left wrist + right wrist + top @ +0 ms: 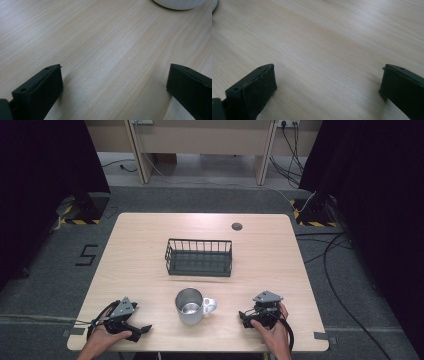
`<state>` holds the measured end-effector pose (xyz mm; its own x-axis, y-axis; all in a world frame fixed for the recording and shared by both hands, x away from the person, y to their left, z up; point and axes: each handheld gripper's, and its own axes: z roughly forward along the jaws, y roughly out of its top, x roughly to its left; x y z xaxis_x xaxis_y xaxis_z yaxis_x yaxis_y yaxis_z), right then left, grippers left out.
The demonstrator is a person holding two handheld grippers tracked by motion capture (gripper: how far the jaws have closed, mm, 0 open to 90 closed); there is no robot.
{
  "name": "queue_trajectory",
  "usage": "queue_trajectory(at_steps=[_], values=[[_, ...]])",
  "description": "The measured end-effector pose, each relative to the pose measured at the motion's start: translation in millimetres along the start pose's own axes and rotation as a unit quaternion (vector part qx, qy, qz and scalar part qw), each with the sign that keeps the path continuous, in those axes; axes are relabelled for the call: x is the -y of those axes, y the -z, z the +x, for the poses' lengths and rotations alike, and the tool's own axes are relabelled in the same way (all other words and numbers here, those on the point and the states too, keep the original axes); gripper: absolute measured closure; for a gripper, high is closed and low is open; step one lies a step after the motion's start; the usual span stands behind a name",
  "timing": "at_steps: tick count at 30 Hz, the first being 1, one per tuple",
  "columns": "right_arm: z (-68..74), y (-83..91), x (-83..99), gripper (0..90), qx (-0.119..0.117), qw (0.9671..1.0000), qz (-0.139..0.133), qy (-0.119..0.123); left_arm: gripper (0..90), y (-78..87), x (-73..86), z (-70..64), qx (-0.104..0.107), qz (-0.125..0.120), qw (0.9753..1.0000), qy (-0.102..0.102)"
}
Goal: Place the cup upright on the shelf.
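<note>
Both idle near desk's front edge: left gripper point(131, 327) by front-left corner, right gripper point(257, 317) toward front-right, jaws spread wide, nothing held. Metal mug point(190, 306) upright between them, front-centre; wire basket point(199, 257) mid-desk behind. Probably mug into basket: best gripped at rim, kept upright. No brand readable; "5" point(86, 255) marked on floor.

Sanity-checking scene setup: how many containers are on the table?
2: a metal mug near the front edge between the two grippers, and a black wire basket at the table's centre, behind the mug.
</note>
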<state>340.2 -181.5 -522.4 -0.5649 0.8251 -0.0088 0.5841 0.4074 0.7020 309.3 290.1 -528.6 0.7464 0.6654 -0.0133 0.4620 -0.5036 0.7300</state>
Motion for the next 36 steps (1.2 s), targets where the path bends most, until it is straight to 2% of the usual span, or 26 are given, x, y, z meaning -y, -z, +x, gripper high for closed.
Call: queue_trajectory(at_steps=[7, 11, 12, 13, 14, 17, 20, 21, 24, 25, 26, 28, 29, 31, 32, 33, 36], values=[[0.6, 0.1, 0.0, 0.6, -0.002, 1.0, 0.0, 0.001, 0.0, 0.1, 0.0, 0.2, 0.0, 0.0, 1.0, 0.0], [1.2, 1.0, 0.7, 3.7, -0.006, 1.0, -0.004, 0.004, 0.0, 0.1, 0.0, 0.1, 0.0, 0.0, 1.0, 0.0], [2.4, 2.7, 1.5, 10.2, -0.009, 0.9999, -0.01, 0.007, 0.0, 0.0, 0.0, 0.1, 0.0, 0.0, 1.0, 0.0], [2.4, 2.7, 1.5, 10.2, -0.009, 0.9999, -0.01, 0.007, 0.0, 0.0, 0.0, 0.1, 0.0, 0.0, 1.0, 0.0], [3.4, 4.6, 2.4, 17.6, -0.011, 0.9996, -0.023, 0.009, 0.0, 0.0, 0.0, 0.1, 0.0, 0.0, 1.0, 0.0], [4.2, 5.5, 2.9, 15.2, -0.02, 0.9994, -0.027, 0.006, 0.0, 0.0, 0.0, 0.1, 0.0, 0.0, 1.0, 0.0], [8.0, 9.3, 1.6, 15.8, -0.024, 0.9985, -0.049, 0.006, 0.0, 0.0, 0.0, 0.0, 0.0, 0.0, 1.0, 0.001], [8.0, 9.3, 1.6, 15.8, -0.024, 0.9985, -0.049, 0.006, 0.0, 0.0, 0.0, 0.0, 0.0, 0.0, 1.0, 0.001], [13.4, 15.4, -1.0, 15.4, -0.038, 0.9964, -0.075, 0.01, 0.0, 0.0, 0.0, 0.0, 0.0, 0.0, 1.0, 0.0], [13.4, 15.4, -1.0, 15.4, -0.038, 0.9964, -0.075, 0.01, 0.0, 0.0, 0.0, 0.0, 0.0, 0.0, 1.0, 0.0], [16.8, 18.3, -2.4, 15.3, -0.044, 0.9951, -0.088, 0.014, 0.0, 0.0, 0.0, 0.0, 0.0, 0.0, 1.0, 0.0], [18.6, 19.6, -3.3, 15.3, -0.046, 0.9944, -0.093, 0.016, 0.0, 0.0, 0.0, 0.0, 0.0, 0.0, 1.0, 0.0], [22.4, 22.0, -5.2, 15.3, -0.056, 0.9927, -0.105, 0.02, 0.0, 0.0, 0.0, 0.0, 0.0, 0.0, 1.0, 0.0], [24.6, 23.1, -6.2, 15.3, -0.06, 0.9918, -0.111, 0.02, 0.0, 0.1, 0.0, 0.0, 0.0, 0.0, 1.0, 0.0], [28.9, 25.1, -8.3, 15.3, -0.066, 0.99, -0.122, 0.025, 0.0, 0.1, 0.1, -0.1, 0.0, 0.0, 1.0, 0.0], [28.9, 25.1, -8.3, 15.3, -0.066, 0.99, -0.122, 0.025, 0.0, 0.1, 0.1, -0.1, 0.0, 0.0, 1.0, 0.0], [38.5, 30.4, -12.7, 15.2, -0.078, 0.986, -0.143, 0.037, 0.1, 0.1, -0.2, 0.8, 0.003, 0.001, 1.0, -0.002]])
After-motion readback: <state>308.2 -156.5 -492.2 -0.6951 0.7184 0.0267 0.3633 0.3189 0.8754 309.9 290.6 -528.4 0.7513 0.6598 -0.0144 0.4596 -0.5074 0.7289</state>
